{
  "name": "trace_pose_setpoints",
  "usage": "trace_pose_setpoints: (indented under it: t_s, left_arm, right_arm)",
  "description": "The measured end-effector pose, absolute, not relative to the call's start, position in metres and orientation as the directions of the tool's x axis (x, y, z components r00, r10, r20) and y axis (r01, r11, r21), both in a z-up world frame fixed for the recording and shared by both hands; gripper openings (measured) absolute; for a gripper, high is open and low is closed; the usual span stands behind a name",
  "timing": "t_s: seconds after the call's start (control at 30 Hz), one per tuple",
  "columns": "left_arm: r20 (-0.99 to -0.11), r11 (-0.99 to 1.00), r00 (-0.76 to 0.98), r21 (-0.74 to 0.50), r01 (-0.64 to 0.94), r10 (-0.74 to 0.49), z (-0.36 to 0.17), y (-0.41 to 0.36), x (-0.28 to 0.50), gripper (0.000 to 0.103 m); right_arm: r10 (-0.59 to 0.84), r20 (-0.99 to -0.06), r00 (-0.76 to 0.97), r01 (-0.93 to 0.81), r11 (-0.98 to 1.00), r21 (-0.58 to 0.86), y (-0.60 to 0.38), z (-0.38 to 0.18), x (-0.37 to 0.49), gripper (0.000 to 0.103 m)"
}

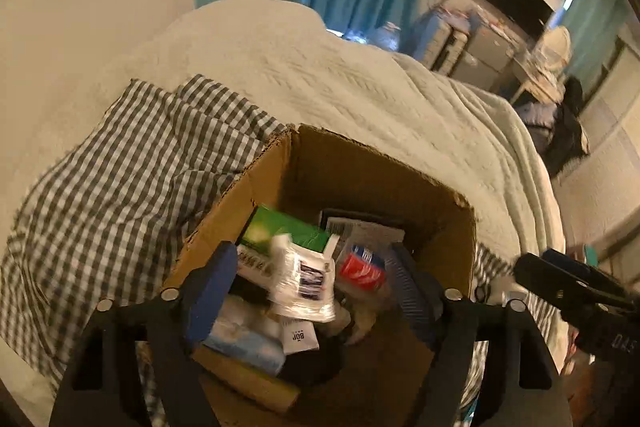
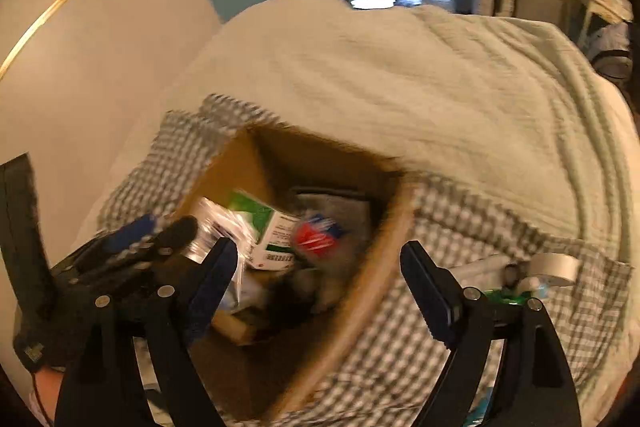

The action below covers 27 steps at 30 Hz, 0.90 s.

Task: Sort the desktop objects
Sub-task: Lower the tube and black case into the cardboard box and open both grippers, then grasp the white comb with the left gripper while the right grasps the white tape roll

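Both grippers, left (image 1: 316,291) and right (image 2: 320,291), spread wide and empty over box (image 1: 360,171) holding sorted items; tape (image 2: 554,267) outside on checked cloth (image 2: 460,227), presumably awaiting collection.

A cardboard box (image 1: 360,167) sits on a checked cloth (image 1: 100,187) on the bed (image 1: 320,75); packets (image 1: 304,279) lie inside.

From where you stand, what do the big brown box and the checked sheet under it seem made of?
The box looks like matte corrugated cardboard: brown walls with a ragged, torn top edge. The checked sheet looks like soft woven fabric, probably cotton: it wrinkles and drapes.
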<state>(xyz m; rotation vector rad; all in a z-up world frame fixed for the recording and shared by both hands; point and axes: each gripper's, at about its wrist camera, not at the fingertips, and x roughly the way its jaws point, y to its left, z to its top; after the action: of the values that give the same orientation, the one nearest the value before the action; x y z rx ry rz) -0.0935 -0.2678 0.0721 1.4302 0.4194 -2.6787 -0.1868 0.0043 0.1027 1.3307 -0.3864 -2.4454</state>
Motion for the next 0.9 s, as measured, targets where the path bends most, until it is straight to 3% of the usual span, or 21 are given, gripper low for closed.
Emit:
trace_pose_setpoints:
  t_s: [0.17, 0.43, 0.6, 0.8, 0.9]
  left_arm:
    - [-0.824, -0.97, -0.564, -0.175, 0.17, 0.05, 0.072, -0.242, -0.092, 0.082]
    - [-0.801, -0.994, -0.593, -0.112, 0.022, 0.077, 0.091, -0.15, -0.074, 0.082]
    - [-0.797, -0.994, -0.596, -0.107, -0.022, 0.099, 0.086, -0.091, -0.067, 0.082]
    - [-0.843, -0.995, -0.537, 0.049, -0.087, 0.005, 0.05, -0.023, -0.079, 0.082]
    - [-0.87, -0.989, -0.492, 0.058, -0.136, 0.016, 0.026, -0.004, -0.092, 0.082]
  right_arm:
    - [-0.283, -0.792, -0.541, 0.058, -0.952, 0.301, 0.067, 0.099, -0.181, 0.084]
    - [-0.192, -0.818, -0.542, -0.106, -0.95, 0.293, 0.17, 0.096, -0.147, 0.084]
    - [-0.177, -0.817, -0.548, -0.111, -0.953, 0.281, 0.2, 0.099, -0.123, 0.084]
    - [-0.166, -0.845, -0.508, -0.07, -0.97, 0.232, 0.211, 0.072, -0.122, 0.085]
    - [-0.169, -0.865, -0.473, -0.066, -0.972, 0.227, 0.214, 0.047, -0.132, 0.086]
